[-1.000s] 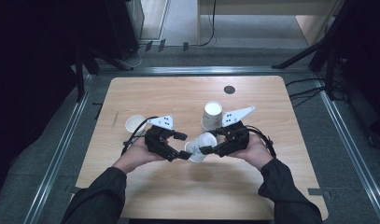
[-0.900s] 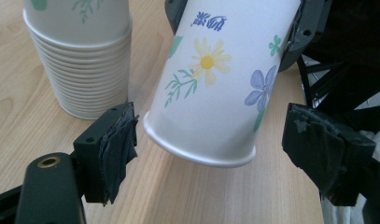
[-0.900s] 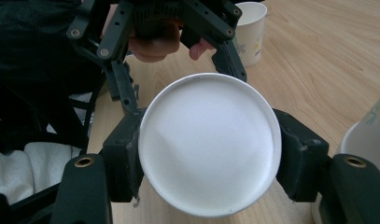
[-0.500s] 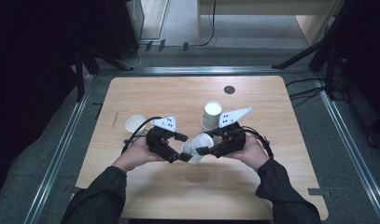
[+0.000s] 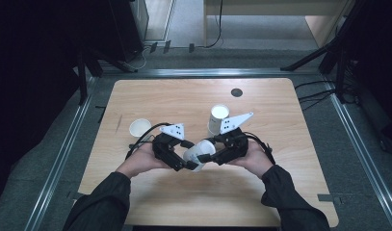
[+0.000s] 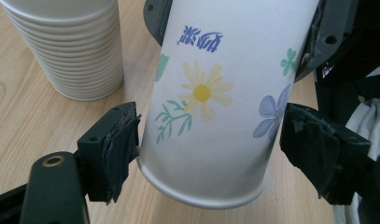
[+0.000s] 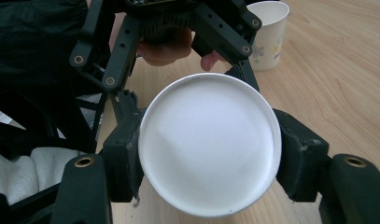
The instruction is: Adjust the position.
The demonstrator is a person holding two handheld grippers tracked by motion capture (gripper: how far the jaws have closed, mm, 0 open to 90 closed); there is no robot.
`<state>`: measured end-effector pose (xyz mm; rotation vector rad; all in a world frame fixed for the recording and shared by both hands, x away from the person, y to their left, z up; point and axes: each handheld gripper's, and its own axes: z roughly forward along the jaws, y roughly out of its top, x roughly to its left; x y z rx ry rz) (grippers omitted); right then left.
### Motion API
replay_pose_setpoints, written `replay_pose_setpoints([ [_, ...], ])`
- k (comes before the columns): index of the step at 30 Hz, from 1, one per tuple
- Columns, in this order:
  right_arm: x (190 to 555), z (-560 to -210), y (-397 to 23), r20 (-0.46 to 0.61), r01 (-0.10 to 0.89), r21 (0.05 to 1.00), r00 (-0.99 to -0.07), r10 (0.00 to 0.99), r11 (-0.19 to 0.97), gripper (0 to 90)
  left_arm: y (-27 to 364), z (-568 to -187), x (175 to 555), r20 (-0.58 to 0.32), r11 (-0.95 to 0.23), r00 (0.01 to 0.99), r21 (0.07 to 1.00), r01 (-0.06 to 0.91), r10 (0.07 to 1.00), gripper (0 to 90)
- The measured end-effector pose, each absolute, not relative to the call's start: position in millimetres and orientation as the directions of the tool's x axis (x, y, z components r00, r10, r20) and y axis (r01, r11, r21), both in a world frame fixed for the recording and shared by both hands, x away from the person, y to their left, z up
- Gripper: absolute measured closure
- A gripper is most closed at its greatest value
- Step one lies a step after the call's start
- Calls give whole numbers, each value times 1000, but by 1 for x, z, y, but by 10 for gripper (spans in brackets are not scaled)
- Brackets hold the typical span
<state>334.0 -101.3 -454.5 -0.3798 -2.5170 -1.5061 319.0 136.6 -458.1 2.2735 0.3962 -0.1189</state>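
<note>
- Table (image 5: 150, 96): wooden top. The stack of paper cups (image 5: 217, 118) stands upside down at centre-right, and one lone paper cup (image 5: 139, 127) stands upright at the left.
- Step in hand, as I read it: passing a cup from hand to hand. The flowered paper cup (image 6: 215, 93) lies on its side in the air above the near middle of the table, between my two grippers.
- Right gripper (image 7: 208, 154): at a middling width, with both pads clamped on the flowered paper cup at its base end. The white bottom disc faces that gripper's camera. This grip carries the cup.
- Left gripper (image 6: 208, 154): about half open, and the jaws have just been closing with the cup's mouth end between them. One pad touches the wall just above the rolled rim. The other stands just beside it, with a sliver of gap.
- Next move, my judgement: close the left jaws until both pads bear evenly on the thin wall without denting it. Only then ease the right jaws off. The cup then probably goes near the lone paper cup.
</note>
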Motion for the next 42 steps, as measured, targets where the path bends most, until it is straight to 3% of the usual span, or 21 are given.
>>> replay_pose_setpoints([
  [42,335,-456,-98,317,335,828,-941,117,449,339,136,-458,314,-163,-630,962,729,267,220,296],
])
